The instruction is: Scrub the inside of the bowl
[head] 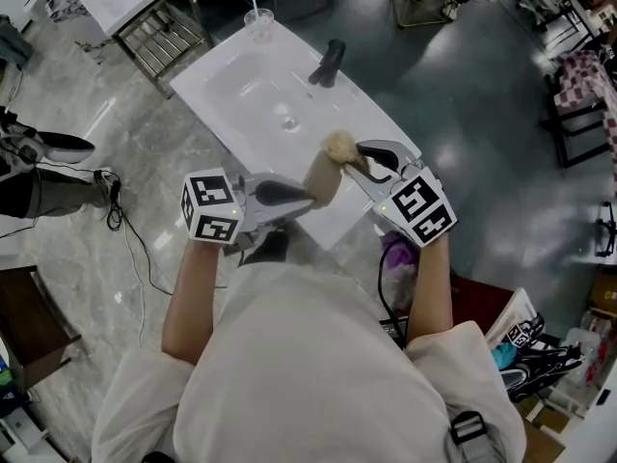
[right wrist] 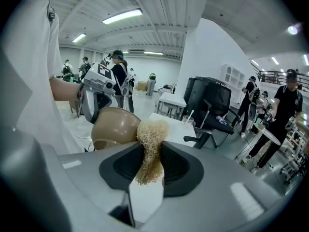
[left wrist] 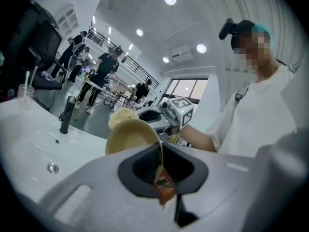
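Note:
A tan bowl (head: pixel 322 177) hangs tilted on its side over the front edge of the white sink counter (head: pixel 231 114). My left gripper (head: pixel 307 199) is shut on its rim; the thin edge runs between the jaws in the left gripper view, bowl (left wrist: pixel 129 136), left gripper (left wrist: pixel 161 167). My right gripper (head: pixel 361 158) is shut on a pale fibrous scrubber (head: pixel 339 147). The scrubber (right wrist: pixel 150 141) sits between the right gripper (right wrist: pixel 148 164) pads and lies against the bowl (right wrist: pixel 112 125) at its upper edge. Whether it reaches inside I cannot tell.
A black faucet (head: pixel 330 62) stands at the basin's right side, the drain (head: pixel 289 122) in the middle. A clear cup with a straw (head: pixel 257 19) stands at the counter's far corner. Cables lie on the marble floor to the left. Several people stand far off.

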The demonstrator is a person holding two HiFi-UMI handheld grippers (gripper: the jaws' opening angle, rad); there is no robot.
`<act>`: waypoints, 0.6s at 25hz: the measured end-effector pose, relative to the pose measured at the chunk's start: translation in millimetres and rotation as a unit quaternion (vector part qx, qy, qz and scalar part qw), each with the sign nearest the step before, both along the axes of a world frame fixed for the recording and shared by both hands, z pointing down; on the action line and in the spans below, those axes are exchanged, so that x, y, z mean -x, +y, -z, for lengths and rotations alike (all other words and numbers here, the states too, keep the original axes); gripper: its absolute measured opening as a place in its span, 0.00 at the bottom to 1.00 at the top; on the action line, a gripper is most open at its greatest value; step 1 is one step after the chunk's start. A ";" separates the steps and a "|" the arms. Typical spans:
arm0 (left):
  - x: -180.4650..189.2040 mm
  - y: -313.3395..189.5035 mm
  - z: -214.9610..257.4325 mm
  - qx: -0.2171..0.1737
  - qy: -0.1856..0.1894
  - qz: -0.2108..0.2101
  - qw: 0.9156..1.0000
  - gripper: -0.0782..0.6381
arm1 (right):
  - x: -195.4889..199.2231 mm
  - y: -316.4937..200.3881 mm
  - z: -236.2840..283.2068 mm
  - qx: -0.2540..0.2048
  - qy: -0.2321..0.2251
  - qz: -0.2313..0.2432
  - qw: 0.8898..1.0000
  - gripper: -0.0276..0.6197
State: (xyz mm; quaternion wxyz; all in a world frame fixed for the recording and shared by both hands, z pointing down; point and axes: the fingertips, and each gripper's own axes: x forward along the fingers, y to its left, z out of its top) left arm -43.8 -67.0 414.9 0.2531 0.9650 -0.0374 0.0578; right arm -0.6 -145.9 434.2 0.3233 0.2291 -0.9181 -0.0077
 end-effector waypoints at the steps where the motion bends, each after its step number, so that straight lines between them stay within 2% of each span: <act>1: 0.9 0.3 0.2 0.002 0.002 -0.001 1.000 0.13 | 0.1 -0.3 -1.5 0.000 -0.002 0.001 1.000 0.22; 5: 2.4 1.0 3.6 0.002 0.015 0.002 1.000 0.13 | -1.3 -4.5 -8.5 -0.001 -0.002 -0.015 1.000 0.22; 9: 2.8 1.9 12.9 -0.001 0.035 0.004 0.999 0.13 | -1.7 -7.5 -16.0 0.033 -0.027 -0.048 0.998 0.22; 15: 2.8 -1.4 26.5 -0.005 0.064 0.005 0.998 0.13 | 3.0 -3.1 -34.1 0.057 -0.007 -0.053 0.997 0.22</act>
